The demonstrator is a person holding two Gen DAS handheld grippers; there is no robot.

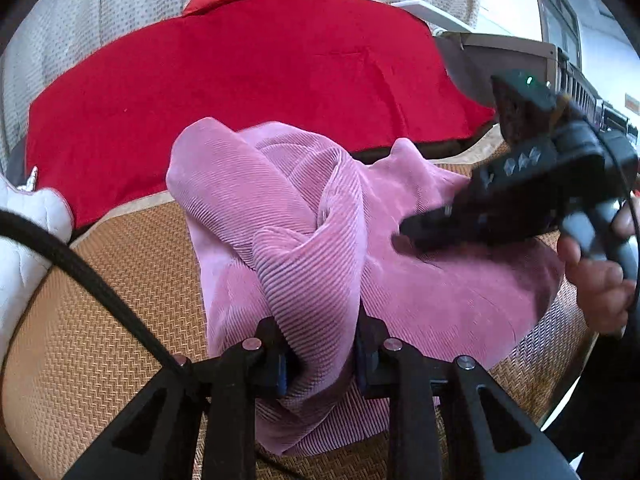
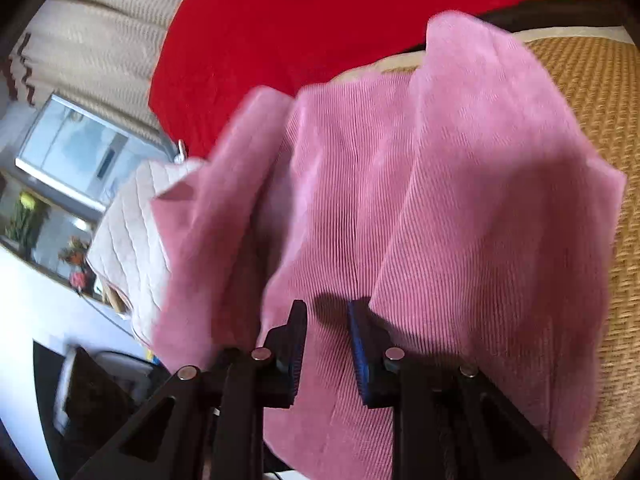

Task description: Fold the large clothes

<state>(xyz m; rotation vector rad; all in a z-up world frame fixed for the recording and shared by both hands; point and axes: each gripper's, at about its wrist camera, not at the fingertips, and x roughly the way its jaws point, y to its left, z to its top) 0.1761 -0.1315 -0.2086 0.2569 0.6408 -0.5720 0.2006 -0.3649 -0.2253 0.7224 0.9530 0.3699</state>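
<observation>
Far left: white quilt [image 1: 24,232] at the mat's edge. Pink corduroy garment [image 1: 304,240] lies bunched on the woven mat [image 1: 112,304], in front of a red blanket [image 1: 240,72]. Left gripper [image 1: 320,356]: jaws clamped on a thick twisted fold of the garment, cloth filling the gap. Right gripper [image 2: 328,344]: jaws parted narrowly, hovering just over the corduroy; whether the pads touch cloth I cannot tell, nothing between them. A hand [image 1: 600,288] holds its handle at far right.
</observation>
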